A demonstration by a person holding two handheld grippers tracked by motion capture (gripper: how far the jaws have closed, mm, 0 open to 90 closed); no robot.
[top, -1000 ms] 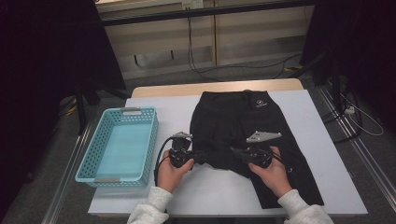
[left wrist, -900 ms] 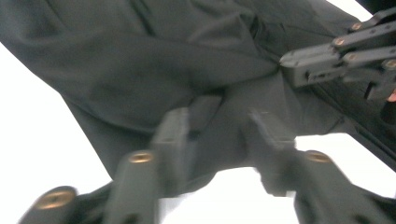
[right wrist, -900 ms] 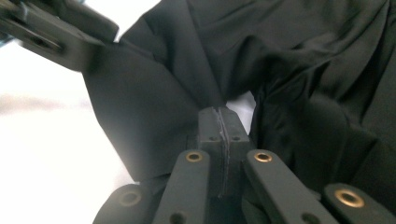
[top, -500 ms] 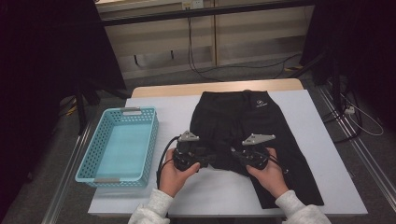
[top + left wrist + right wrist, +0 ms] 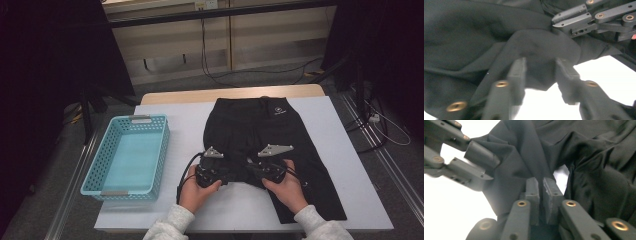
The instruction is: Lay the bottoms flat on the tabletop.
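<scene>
Our two grippers have come closer together; the right gripper (image 5: 538,185) pinches the black trousers (image 5: 260,125), the left gripper (image 5: 540,65) stands wide around a fold.

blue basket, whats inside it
Nothing shows inside the blue basket: its pale floor is bare. The near wall hides a thin strip of floor just behind it. The black trousers lie beside it on the table.

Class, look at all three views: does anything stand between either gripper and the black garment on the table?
Nothing visible does. The right gripper is shut on a fold of the black garment; the left gripper's jaws straddle another fold, apart.
</scene>
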